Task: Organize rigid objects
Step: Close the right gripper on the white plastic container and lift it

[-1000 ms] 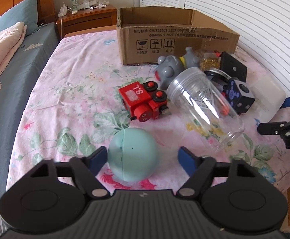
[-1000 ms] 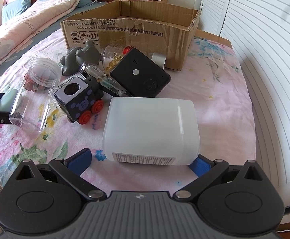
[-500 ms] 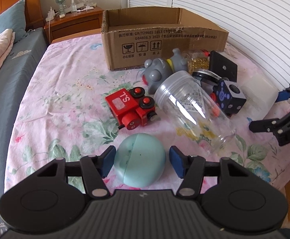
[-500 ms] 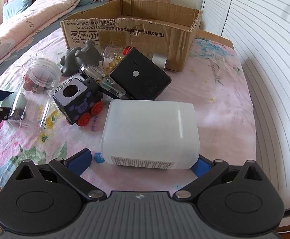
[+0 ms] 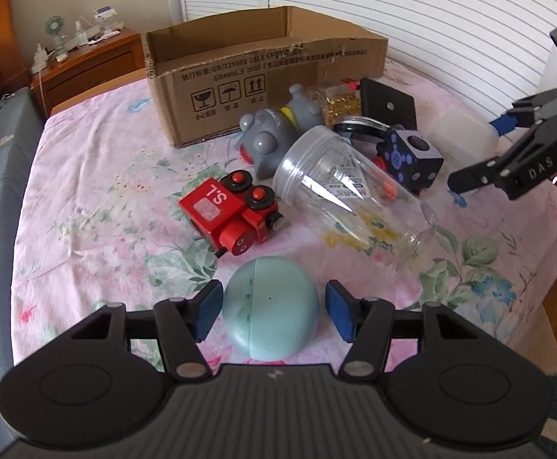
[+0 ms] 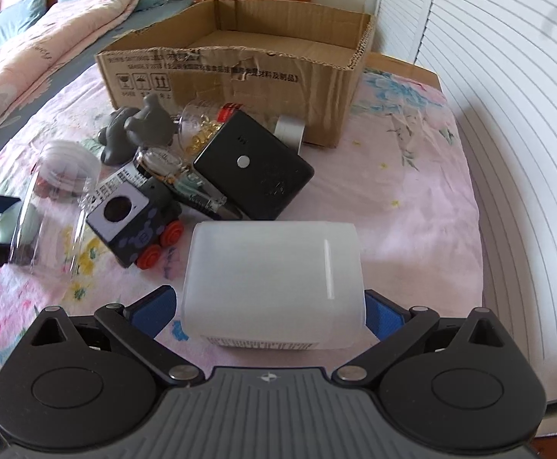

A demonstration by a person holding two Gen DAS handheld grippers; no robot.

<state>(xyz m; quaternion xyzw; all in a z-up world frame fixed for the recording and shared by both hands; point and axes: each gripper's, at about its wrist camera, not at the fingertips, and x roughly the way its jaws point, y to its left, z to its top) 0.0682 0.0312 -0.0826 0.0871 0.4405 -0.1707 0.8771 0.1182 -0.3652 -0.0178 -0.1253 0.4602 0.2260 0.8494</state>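
Note:
My left gripper [image 5: 272, 315] is shut on a pale green egg-shaped case [image 5: 270, 308] and holds it just above the floral bedsheet. My right gripper [image 6: 272, 311] is shut on a translucent white plastic box [image 6: 274, 279], lifted off the sheet; it also shows in the left wrist view [image 5: 507, 153]. An open cardboard box [image 6: 236, 72] stands at the back. In front of it lie a red toy train [image 5: 232, 214], a clear jar on its side [image 5: 347, 199], a grey toy [image 5: 274, 137], a dark blue toy train [image 6: 137, 218] and a black box [image 6: 253, 170].
A small jar of yellow beads [image 6: 202, 130] and a silver roll [image 6: 289, 132] lie against the cardboard box. A wooden nightstand [image 5: 87, 61] with a small fan stands behind the bed. Louvred white doors [image 6: 507, 76] run along the right. Pillows and a quilt [image 6: 30, 57] lie at the left.
My left gripper has closed onto the green case and raised it. My right gripper has lifted the white box and tilted forward, so the cardboard box's inside shows.

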